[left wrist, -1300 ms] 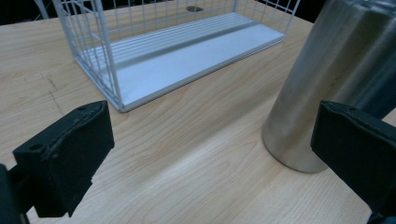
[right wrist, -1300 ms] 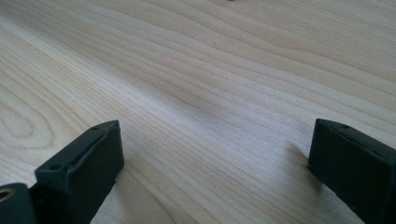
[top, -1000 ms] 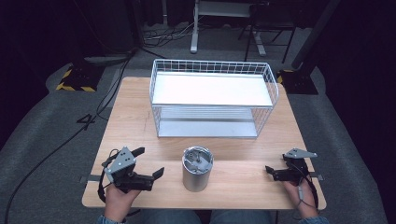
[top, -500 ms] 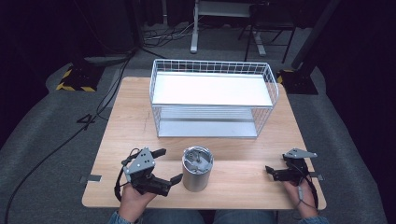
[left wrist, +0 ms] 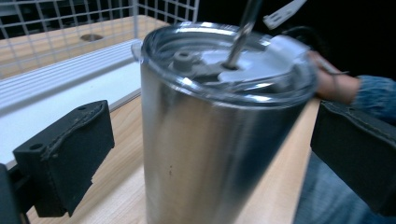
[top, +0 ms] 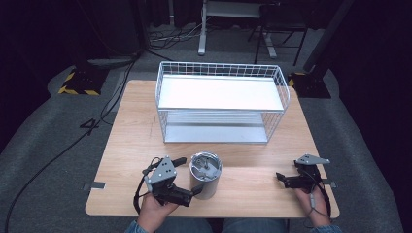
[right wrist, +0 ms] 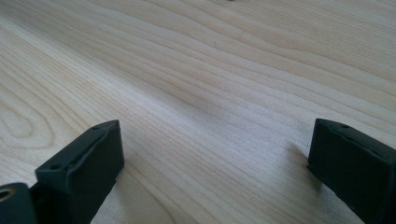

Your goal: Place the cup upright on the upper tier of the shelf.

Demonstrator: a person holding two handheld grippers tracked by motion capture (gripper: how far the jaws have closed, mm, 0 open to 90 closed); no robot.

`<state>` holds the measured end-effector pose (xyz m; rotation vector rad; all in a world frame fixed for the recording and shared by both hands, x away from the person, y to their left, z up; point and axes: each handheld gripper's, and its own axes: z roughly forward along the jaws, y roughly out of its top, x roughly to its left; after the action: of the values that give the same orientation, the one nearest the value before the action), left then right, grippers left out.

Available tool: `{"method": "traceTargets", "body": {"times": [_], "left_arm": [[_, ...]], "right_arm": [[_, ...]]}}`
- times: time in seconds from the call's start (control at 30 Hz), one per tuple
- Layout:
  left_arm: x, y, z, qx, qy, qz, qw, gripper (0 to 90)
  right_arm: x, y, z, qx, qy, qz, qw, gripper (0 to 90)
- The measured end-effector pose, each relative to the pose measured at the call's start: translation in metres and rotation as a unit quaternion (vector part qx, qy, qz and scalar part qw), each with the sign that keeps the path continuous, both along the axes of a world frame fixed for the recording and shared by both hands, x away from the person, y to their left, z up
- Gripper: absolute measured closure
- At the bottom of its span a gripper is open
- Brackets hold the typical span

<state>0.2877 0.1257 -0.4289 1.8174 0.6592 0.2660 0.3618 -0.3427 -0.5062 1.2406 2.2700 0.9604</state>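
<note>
A steel tumbler [top: 206, 174] with a clear lid and a straw stands upright near the table's front edge. My left gripper [top: 190, 175] is open, one jaw on each side of the tumbler's left part. In the left gripper view the tumbler [left wrist: 210, 135] stands large between the two black pads [left wrist: 70, 154], and a gap shows on both sides. My right gripper [top: 284, 178] rests low at the table's front right. It is open in the right gripper view [right wrist: 215, 158], with bare wood between its jaws.
A white wire rack [top: 221, 72] with a white upper shelf and a lower shelf takes up the back half of the wooden table [top: 131, 126]. The hand holding the right gripper [left wrist: 334, 84] shows beyond the tumbler. Cables and stands lie on the floor behind.
My left gripper has moved right and brought its open jaws around the tumbler. The tumbler and the right gripper have stayed where they were.
</note>
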Motion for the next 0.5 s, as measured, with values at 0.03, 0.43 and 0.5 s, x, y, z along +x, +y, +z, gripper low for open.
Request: {"method": "traceTargets", "body": {"times": [0.03, 0.43, 0.5], "left_arm": [[0.001, -0.002, -0.002, 0.000, 0.001, -0.001, 1.0000, 0.0], [0.010, -0.026, -0.009, -0.014, -0.007, -0.001, 0.9999, 0.0], [0.011, -0.028, -0.010, -0.018, -0.011, -0.003, 0.9998, 0.0]], "right_arm": [[0.000, 0.000, 0.000, 0.000, 0.000, 0.000, 1.0000, 3.7], [0.000, 0.000, 0.000, 0.000, 0.000, 0.000, 1.0000, 3.7], [0.000, 0.000, 0.000, 0.000, 0.000, 0.000, 1.0000, 3.7]]}}
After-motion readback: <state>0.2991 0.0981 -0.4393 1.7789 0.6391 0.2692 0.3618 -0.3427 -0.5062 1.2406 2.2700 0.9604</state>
